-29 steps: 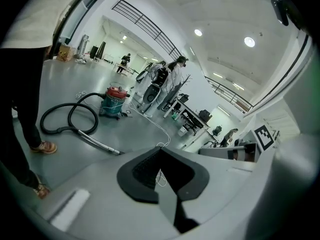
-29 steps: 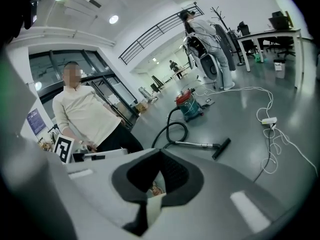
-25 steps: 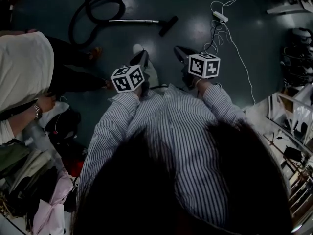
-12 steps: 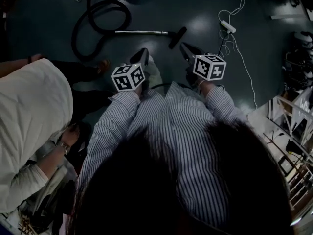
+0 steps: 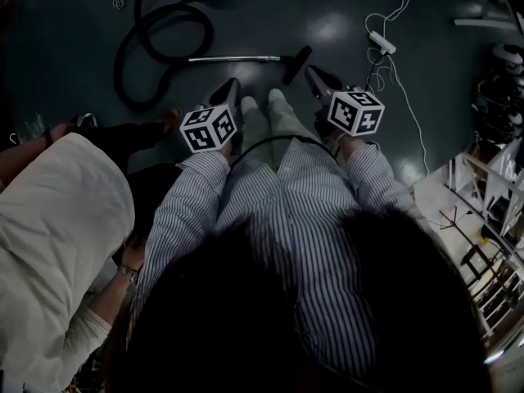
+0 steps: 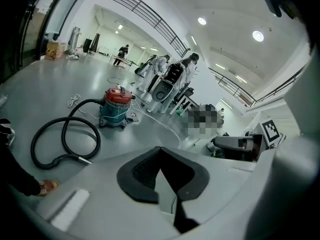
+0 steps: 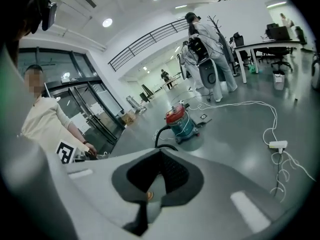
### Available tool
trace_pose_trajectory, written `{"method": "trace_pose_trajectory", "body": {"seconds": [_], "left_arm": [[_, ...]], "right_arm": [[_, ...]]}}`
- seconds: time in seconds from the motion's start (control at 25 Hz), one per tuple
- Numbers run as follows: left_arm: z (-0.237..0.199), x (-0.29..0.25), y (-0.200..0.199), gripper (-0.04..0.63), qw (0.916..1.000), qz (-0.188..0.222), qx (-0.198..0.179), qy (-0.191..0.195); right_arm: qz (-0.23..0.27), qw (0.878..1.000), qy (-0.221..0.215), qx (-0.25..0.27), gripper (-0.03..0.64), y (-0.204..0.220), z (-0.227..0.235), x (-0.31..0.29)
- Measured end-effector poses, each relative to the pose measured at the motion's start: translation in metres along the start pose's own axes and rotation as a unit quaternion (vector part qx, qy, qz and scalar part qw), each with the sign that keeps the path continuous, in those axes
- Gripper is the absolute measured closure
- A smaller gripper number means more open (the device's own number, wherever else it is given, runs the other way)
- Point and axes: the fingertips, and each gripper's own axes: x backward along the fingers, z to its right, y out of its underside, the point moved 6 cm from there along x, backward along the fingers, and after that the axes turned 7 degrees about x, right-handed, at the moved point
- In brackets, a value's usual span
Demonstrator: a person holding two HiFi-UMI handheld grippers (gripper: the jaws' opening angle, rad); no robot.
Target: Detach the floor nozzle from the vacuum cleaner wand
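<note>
The black floor nozzle lies at upper centre, capping the right end of the silver metal wand, which runs left-right. Both tools are clamped shut and empty: the right gripper is nearest the nozzle, the left gripper just below the wand.

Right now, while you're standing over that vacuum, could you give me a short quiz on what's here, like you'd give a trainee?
1. Fill in: the floor nozzle sits on the end of the metal ____.
2. The top of the vacuum cleaner is: A red, B yellow, C white.
3. True or false: the left gripper grips the floor nozzle.
Key: 1 wand; 2 A; 3 false, its jaws are shut on nothing.
</note>
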Motion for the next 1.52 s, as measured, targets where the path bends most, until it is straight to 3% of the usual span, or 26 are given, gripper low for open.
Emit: {"method": "trace_pose_trajectory", "body": {"seconds": [0.4, 0.64, 0.88, 1.28, 1.4, 1.52], "left_arm": [[0.003, -0.041, -0.008, 0.594, 0.9999, -0.01, -0.001, 0.005], [-0.006, -0.072, -0.005, 0.594, 0.9971, -0.025, -0.07, 0.017], [-0.045, -0.13, 0.011, 0.594, 0.9869, -0.038, -0.152, 0.04], [-0.172, -0.268, 0.107, 0.594, 0.9553, -0.082, -0.283, -0.023], [-0.205, -0.307, 0.138, 0.594, 0.9329, -0.125, -0.337, -0.018], [-0.23, -0.34, 0.169, 0.567, 0.9002, -0.169, -0.401, -0.002]], "right_arm": [[-0.024, 0.999, -0.021, 0.006, 0.615, -0.011, 0.023, -0.027], [-0.027, 0.999, -0.027, 0.009, 0.615, -0.006, 0.044, -0.045], [-0.036, 0.999, -0.027, 0.009, 0.615, 0.026, 0.082, -0.086], [-0.041, 0.998, -0.042, 0.001, 0.615, 0.121, 0.164, -0.205], [-0.047, 0.997, -0.055, -0.001, 0.615, 0.155, 0.181, -0.235], [-0.05, 0.997, -0.059, -0.008, 0.615, 0.186, 0.199, -0.25]]}}
